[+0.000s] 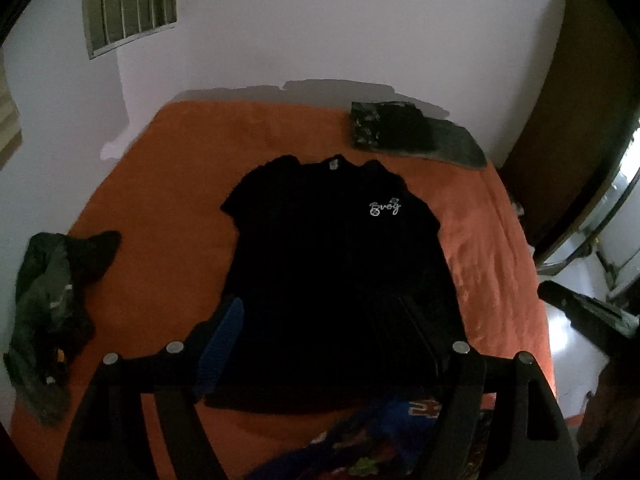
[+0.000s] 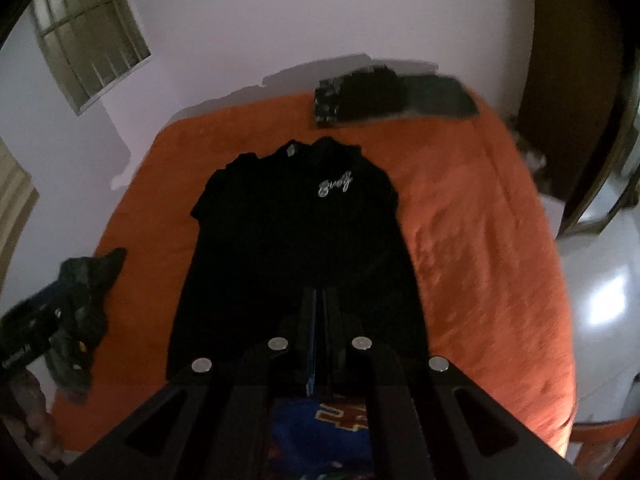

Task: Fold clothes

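A black T-shirt (image 1: pixel 336 256) with a small white chest logo lies spread flat, front up, on the orange bed (image 1: pixel 168 184); it also shows in the right wrist view (image 2: pixel 296 248). My left gripper (image 1: pixel 320 312) is open, its fingers wide apart above the shirt's lower hem, holding nothing. My right gripper (image 2: pixel 318 320) is shut, its fingers pressed together above the shirt's lower middle, with no cloth visibly between them. The left gripper's body shows at the left edge of the right wrist view (image 2: pixel 28 332).
A stack of folded dark clothes (image 1: pixel 408 132) lies at the bed's far right corner. A crumpled dark green garment (image 1: pixel 52 312) lies at the left edge. A colourful blue printed cloth (image 1: pixel 380 440) lies below the shirt's hem. A wooden wardrobe (image 1: pixel 560 120) and white floor stand right.
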`<action>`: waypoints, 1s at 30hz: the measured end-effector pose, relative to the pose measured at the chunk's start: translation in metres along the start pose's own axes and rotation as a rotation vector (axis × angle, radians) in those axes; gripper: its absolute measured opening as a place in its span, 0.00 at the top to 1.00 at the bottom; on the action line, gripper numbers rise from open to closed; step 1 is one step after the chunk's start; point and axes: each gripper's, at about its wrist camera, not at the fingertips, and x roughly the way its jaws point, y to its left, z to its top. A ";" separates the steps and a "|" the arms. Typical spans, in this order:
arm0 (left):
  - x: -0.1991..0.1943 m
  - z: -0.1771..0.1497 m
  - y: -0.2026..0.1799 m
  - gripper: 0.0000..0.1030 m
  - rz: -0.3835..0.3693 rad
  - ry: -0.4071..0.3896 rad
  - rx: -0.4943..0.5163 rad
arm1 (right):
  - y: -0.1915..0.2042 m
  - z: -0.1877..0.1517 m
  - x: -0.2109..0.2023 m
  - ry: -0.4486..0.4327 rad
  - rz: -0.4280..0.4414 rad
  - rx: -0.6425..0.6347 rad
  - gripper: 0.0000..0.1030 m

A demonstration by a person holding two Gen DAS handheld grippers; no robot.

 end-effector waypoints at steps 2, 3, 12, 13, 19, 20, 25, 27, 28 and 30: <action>-0.001 0.014 -0.010 0.24 0.031 0.003 0.032 | 0.002 0.011 -0.009 0.000 0.028 0.009 0.98; -0.003 0.022 -0.015 0.24 0.051 -0.005 0.056 | 0.002 0.019 -0.013 0.001 0.047 0.018 0.98; 0.102 0.118 0.006 0.24 0.090 0.030 0.061 | -0.027 0.105 0.070 0.060 0.035 0.081 0.98; 0.121 0.126 0.014 0.24 0.098 0.036 0.069 | -0.035 0.112 0.090 0.074 0.029 0.086 0.98; 0.291 0.174 0.108 0.24 0.156 0.158 0.031 | -0.083 0.175 0.249 0.177 -0.083 0.028 0.98; 0.316 0.179 0.125 0.24 0.161 0.184 0.022 | -0.088 0.186 0.272 0.188 -0.101 0.000 0.98; 0.393 0.190 0.202 0.24 0.217 0.309 -0.032 | -0.107 0.245 0.383 0.340 -0.201 -0.162 0.98; 0.397 0.193 0.217 0.24 0.215 0.354 -0.058 | -0.107 0.259 0.394 0.367 -0.163 -0.163 0.97; 0.396 0.195 0.221 0.24 0.210 0.376 -0.057 | -0.107 0.265 0.399 0.381 -0.144 -0.160 0.90; 0.390 0.199 0.216 0.24 0.243 0.396 0.050 | -0.110 0.272 0.400 0.407 -0.108 -0.143 0.66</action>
